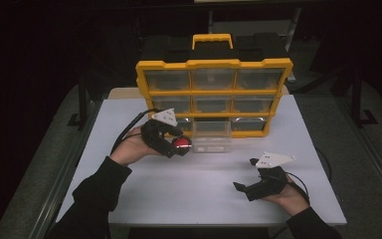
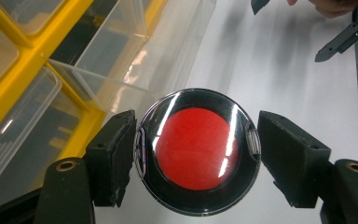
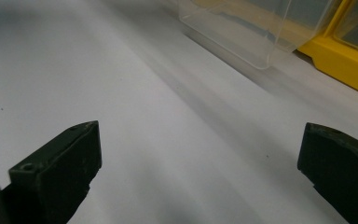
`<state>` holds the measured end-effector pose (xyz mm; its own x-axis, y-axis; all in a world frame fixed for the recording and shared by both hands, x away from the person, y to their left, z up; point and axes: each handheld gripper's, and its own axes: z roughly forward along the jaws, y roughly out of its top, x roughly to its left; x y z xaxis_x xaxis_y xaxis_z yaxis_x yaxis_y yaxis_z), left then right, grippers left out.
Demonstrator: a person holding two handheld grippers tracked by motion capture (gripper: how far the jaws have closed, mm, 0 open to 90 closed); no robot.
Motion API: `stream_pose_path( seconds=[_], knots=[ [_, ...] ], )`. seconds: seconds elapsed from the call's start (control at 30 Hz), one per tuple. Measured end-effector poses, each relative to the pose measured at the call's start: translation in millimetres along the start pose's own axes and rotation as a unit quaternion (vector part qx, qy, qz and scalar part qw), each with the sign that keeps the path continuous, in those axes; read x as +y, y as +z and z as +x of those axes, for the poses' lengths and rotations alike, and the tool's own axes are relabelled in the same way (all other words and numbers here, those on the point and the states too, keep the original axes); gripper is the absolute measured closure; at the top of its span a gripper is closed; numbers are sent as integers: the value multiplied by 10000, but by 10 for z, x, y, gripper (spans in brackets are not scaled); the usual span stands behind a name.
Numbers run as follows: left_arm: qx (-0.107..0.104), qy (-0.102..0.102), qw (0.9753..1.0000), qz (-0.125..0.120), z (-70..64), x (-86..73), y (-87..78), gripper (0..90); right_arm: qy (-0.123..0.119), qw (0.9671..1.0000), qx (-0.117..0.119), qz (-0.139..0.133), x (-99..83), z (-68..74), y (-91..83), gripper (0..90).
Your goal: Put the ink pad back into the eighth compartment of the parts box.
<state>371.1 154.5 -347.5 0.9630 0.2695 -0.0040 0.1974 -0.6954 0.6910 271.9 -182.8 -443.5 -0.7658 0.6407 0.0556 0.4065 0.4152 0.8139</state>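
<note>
A round red-centred case (image 2: 198,151) is clamped between the jaws of the left gripper (image 1: 179,146), held above the table (image 1: 179,194) just beside the pulled-out clear drawer (image 1: 212,135). That drawer projects from the bottom row of the yellow cabinet (image 1: 214,63), which stands at the table's far edge. Further right, the right gripper (image 1: 246,174) is rested low on the table, well apart from the case, its jaws spread wide with nothing between them.
</note>
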Motion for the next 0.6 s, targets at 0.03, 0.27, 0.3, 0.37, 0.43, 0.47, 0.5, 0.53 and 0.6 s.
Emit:
stream_pose_path(
  seconds=[0.03, 0.27, 0.3, 0.37, 0.43, 0.47, 0.5, 0.53, 0.6],
  knots=[
    [5, 8, 10000, 16, 4, 15, -1, 295, 1, 10000, -1, 0, 0, 0, 0, 0],
    [24, 33, 10000, 19, 38, 104, -6, 295, 1, 10000, 5, -1, 2, 0, 2, 0],
    [24, 33, 10000, 19, 38, 104, -6, 295, 1, 10000, 5, -1, 2, 0, 2, 0],
    [30, 25, 10000, 24, 49, 122, 0, 295, -3, 10000, 3, 0, 2, 0, 0, 0],
    [23, 22, 10000, 28, 55, 156, 9, 294, 1, 10000, -4, -4, 3, 2, -2, 0],
    [23, 22, 10000, 28, 55, 156, 9, 295, 1, 10000, -4, -4, 3, 2, -2, 0],
    [4, 43, 10000, -1, 67, 187, 13, 295, 10, 10000, -1, -8, 3, 1, -5, 0],
    [3, 53, 10000, 10, 70, 202, 16, 294, 16, 10000, -1, -10, 2, 1, -5, 0],
    [7, 83, 10000, 28, 77, 232, 23, 295, 12, 10000, 4, -9, 2, 0, -6, 0]
  ],
)
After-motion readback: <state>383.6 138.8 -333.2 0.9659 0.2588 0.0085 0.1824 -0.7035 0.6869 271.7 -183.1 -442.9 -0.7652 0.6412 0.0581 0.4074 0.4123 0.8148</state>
